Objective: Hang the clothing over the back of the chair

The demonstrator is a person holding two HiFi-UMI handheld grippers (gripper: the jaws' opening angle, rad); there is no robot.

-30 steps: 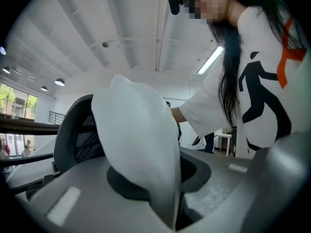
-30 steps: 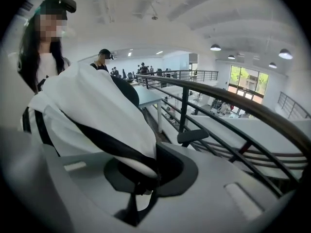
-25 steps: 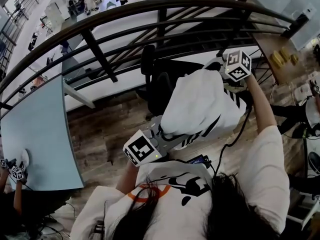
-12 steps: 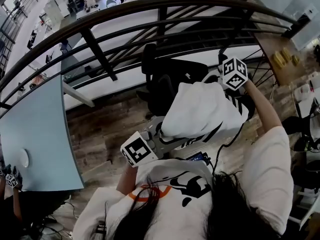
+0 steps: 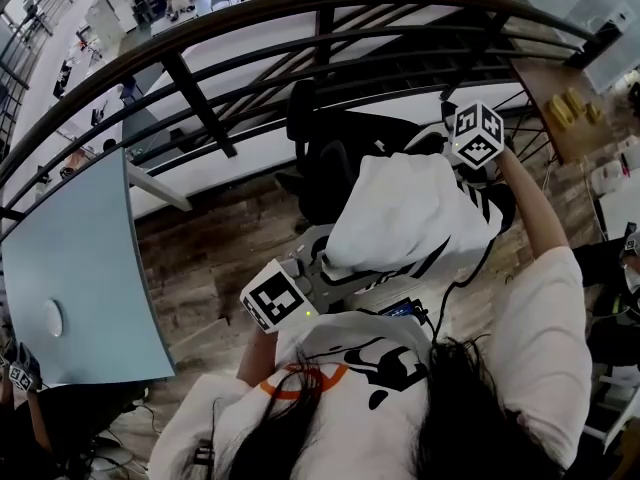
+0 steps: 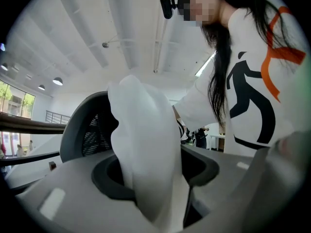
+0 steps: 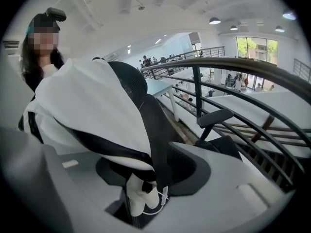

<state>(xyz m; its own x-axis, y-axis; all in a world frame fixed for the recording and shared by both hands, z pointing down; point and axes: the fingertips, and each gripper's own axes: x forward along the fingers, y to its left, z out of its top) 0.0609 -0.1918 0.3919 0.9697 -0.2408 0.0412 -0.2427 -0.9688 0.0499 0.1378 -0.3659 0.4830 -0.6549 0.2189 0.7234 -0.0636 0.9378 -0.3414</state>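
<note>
Bearing black stripes along its edges, the white clothing point(image 5: 400, 213) is the most marked thing in view. The marker cubes point(image 5: 275, 306) carry square black-and-white patterns, and the person's shirt point(image 5: 350, 363) shows a black figure with an orange stroke. None of this print reads as words.

In the head view the clothing lies over the back of the black chair point(image 5: 330, 158). It fills the middle of the picture, with the chair's seat and armrest showing toward 11 o'clock of it. A dark railing point(image 5: 200, 43) curves across beyond the chair at 12 o'clock.

The left gripper point(image 6: 155, 165) sits at 7 o'clock of the clothing and the right gripper point(image 7: 153, 171) at 1 o'clock, one at each end of the garment.

In the left gripper view the jaws are opening and stand wide. A thick white fold rises between them, with a dark gap at its 3 o'clock side, and the chair's mesh back shows at 9 o'clock.

In the right gripper view the jaws are also opening. A striped corner hangs loose between them, with a thin white loop point(image 7: 159, 202) at 6 o'clock. The rest of the fabric spreads over the top of the chair back toward 11 o'clock
</note>
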